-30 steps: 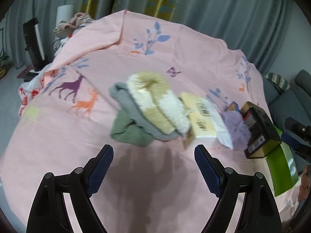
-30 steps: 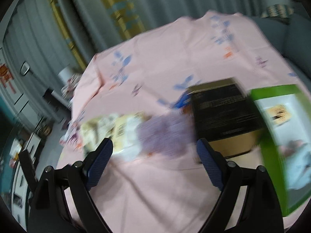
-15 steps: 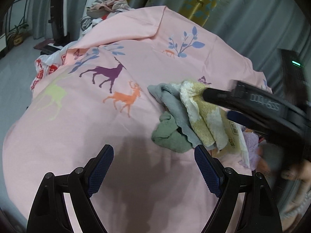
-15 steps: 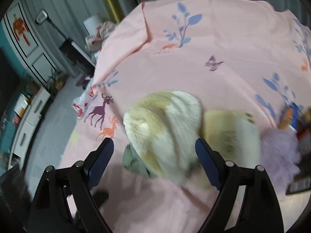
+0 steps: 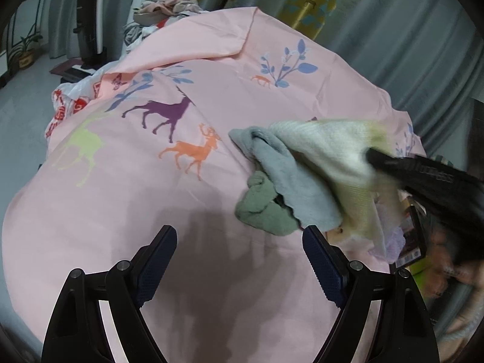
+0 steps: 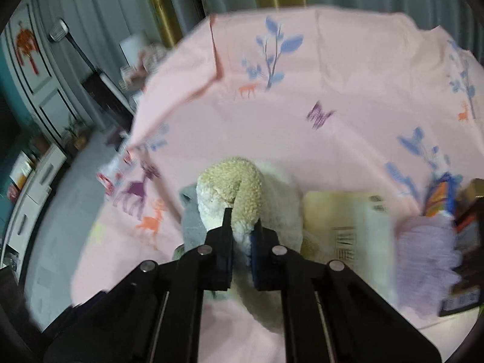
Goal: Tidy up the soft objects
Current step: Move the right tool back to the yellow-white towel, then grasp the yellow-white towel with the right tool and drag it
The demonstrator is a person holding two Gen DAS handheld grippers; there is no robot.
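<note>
A fluffy cream and tan fleece piece (image 6: 239, 187) lies on the pink printed bedsheet (image 6: 332, 121), and my right gripper (image 6: 242, 230) is shut on its near edge, bunching it upward. The same piece (image 5: 329, 148) shows in the left wrist view, with the right gripper (image 5: 372, 154) coming in from the right. A grey cloth (image 5: 287, 178) and a green cloth (image 5: 263, 211) lie partly under it. My left gripper (image 5: 239, 254) is open and empty, just near of the green cloth.
A pale yellow packaged item (image 6: 348, 220) and a lilac fluffy cloth (image 6: 423, 260) lie right of the fleece. A dark box (image 6: 466, 242) sits at the right edge. A clothes pile (image 5: 169, 6) lies beyond the bed, and furniture stands at left.
My right gripper moved left over the pile, came down on the cream fleece and shut on it. The left view turned left and closer to the cloths; its gripper stayed open.
</note>
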